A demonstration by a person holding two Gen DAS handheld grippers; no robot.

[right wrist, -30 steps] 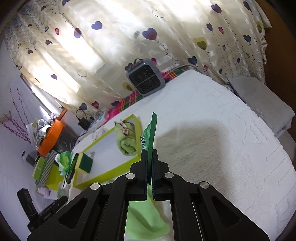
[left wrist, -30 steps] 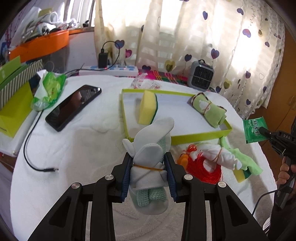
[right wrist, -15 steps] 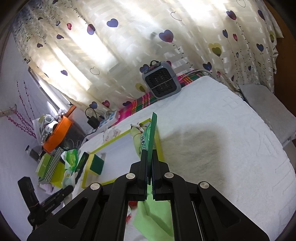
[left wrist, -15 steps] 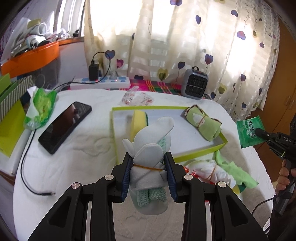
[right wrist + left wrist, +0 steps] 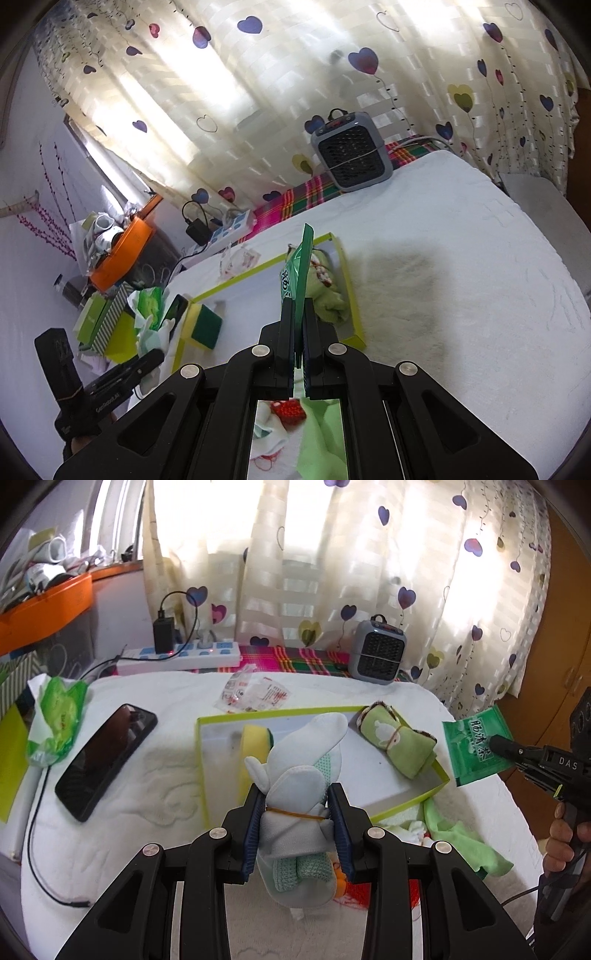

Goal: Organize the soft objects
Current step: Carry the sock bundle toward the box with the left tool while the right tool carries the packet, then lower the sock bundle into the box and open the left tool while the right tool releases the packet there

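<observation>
Bundles of soft cloth fill the left wrist view. One pale sock bundle [image 5: 299, 797], bound by a thin rubber band, sits clamped between the blue pads of the left tool [image 5: 297, 812], held above the near edge of the single lime-rimmed tray [image 5: 406, 803]. Inside the tray are two things: one yellow sponge [image 5: 253, 746] standing on edge and one green rolled towel [image 5: 397, 747] tied with a band. One black phone [image 5: 107, 760] lies left of the tray on the white table [image 5: 155, 775], one crumpled green-and-white bag [image 5: 55, 720] beyond it. One loose green cloth [image 5: 461, 845] and something red, perhaps yarn, lie below the tray's right corner, partly hidden. At the right edge the right tool [image 5: 498, 743] pinches one green packet [image 5: 476, 749].

From the right wrist view, the right tool [image 5: 299, 314] is clenched on the same green packet [image 5: 303, 258], seen edge-on and upright, over the tray [image 5: 351, 295]. The rolled towel [image 5: 328, 291] lies just past the fingers, the sponge [image 5: 203, 325] at the tray's far left. One grey heater [image 5: 351, 151] stands by the curtain. The left tool [image 5: 147, 360] shows low left.
</observation>
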